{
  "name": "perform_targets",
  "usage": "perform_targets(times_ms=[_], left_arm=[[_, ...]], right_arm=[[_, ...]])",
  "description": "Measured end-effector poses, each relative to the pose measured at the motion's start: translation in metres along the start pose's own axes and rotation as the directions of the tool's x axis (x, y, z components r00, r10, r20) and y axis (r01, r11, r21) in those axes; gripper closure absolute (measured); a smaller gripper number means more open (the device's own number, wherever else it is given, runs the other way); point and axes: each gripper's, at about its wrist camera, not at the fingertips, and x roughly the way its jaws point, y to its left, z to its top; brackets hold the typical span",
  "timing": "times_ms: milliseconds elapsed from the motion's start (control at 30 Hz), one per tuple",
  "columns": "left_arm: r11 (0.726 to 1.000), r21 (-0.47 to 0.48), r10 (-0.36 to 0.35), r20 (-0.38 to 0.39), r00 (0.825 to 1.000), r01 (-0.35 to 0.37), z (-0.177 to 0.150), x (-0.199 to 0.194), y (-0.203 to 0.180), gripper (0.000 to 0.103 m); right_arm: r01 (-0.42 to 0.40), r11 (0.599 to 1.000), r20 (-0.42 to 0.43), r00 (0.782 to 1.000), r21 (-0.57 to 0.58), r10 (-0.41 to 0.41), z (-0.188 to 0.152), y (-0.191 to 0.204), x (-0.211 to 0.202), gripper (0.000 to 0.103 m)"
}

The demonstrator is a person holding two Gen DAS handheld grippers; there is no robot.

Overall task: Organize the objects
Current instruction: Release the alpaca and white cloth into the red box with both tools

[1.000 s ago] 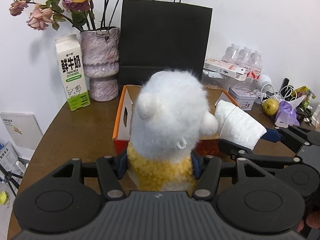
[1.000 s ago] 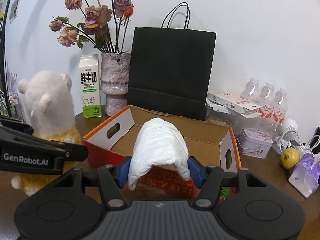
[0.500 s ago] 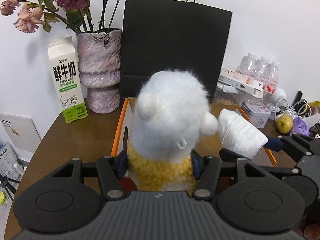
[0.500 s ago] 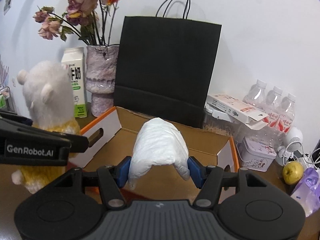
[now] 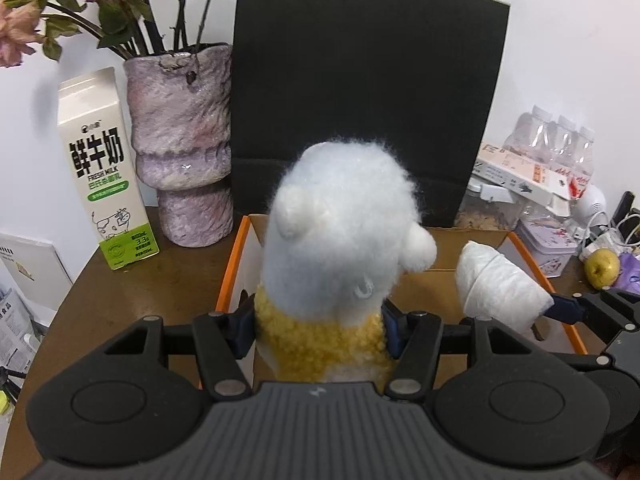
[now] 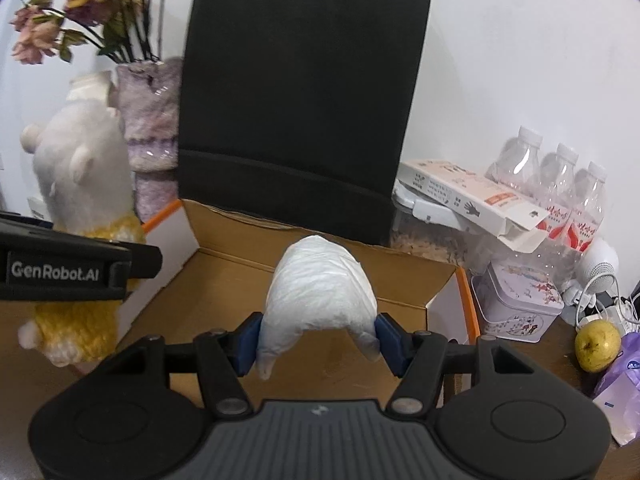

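My left gripper point(image 5: 318, 326) is shut on a white plush toy point(image 5: 340, 236) with a yellow woolly collar, held upright above the left end of an open cardboard box point(image 5: 236, 264) with orange edges. The toy point(image 6: 80, 176) also shows at the left of the right wrist view, beside the box's left wall. My right gripper point(image 6: 318, 334) is shut on a rolled white bundle point(image 6: 320, 288) that hangs over the box's brown floor point(image 6: 224, 292). That bundle point(image 5: 500, 288) appears to the right of the toy in the left wrist view.
A black paper bag point(image 5: 368, 92) stands right behind the box. Left of it are a purple vase point(image 5: 180, 140) with dried flowers and a milk carton point(image 5: 104, 168). At the right sit water bottles point(image 6: 560, 184), a flat carton point(image 6: 472, 196), a tin point(image 6: 520, 304), a yellow-green fruit point(image 6: 598, 346) and cables.
Both grippers have moved forward toward the black bag with their loads. The plush toy and the white bundle now hang over the inside of the box, no longer short of its front wall.
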Motion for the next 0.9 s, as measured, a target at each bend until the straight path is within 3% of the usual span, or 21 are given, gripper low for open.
perform_targets(times_ms=[300, 467, 567, 633, 800, 900], left_arm=[[1.0, 0.009, 0.014, -0.028, 1.0, -0.014, 0.002, 0.035, -0.003, 0.043], [1.0, 0.001, 0.011, -0.018, 1.0, -0.011, 0.0, 0.044, 0.001, 0.039], [1.0, 0.003, 0.007, -0.002, 1.0, -0.007, -0.001, 0.044, 0.002, 0.021], [1.0, 0.004, 0.012, 0.02, 1.0, -0.012, 0.0, 0.042, 0.003, 0.0], [1.0, -0.009, 0.002, 0.026, 1.0, -0.002, 0.0, 0.039, 0.006, 0.0], [1.0, -0.003, 0.005, 0.028, 1.0, -0.005, -0.001, 0.037, 0.006, 0.0]], right_arm=[[0.011, 0.999, -0.066, 0.998, 0.034, -0.009, -0.002, -0.013, 0.036, 0.042], [0.012, 1.0, -0.082, 0.997, 0.029, -0.009, -0.007, -0.014, 0.045, 0.032], [0.015, 0.999, -0.082, 0.997, 0.03, -0.013, -0.008, -0.015, 0.047, 0.021], [0.018, 0.999, -0.079, 0.997, 0.03, -0.016, -0.009, -0.016, 0.046, 0.012], [0.0, 0.999, -0.08, 0.997, 0.052, 0.004, -0.011, -0.019, 0.045, 0.0], [-0.016, 0.998, -0.075, 0.997, 0.058, 0.02, -0.011, -0.02, 0.04, 0.0]])
